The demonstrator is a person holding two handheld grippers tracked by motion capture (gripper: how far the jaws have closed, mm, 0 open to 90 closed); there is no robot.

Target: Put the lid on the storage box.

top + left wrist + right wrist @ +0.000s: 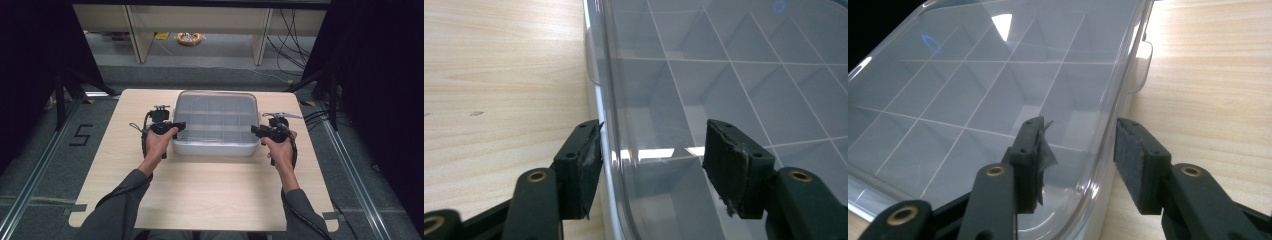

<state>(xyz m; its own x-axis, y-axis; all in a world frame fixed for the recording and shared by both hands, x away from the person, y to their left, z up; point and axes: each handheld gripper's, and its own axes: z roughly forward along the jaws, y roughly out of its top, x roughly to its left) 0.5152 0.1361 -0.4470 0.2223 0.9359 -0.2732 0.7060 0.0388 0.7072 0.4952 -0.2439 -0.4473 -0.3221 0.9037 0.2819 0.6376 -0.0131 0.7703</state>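
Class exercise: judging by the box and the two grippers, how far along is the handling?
Done: each hand-held gripper, left and right, is at one end of the box. In hand: open jaws straddle the lid edge. Left: closing and lifting; the lid looks down.

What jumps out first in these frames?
A clear plastic organizer box with a grid of empty compartments sits mid-table, lid closed. The left gripper and right gripper flank its near corners, each open with its jaws straddling the lid's edge. The wooden table under it is pale.
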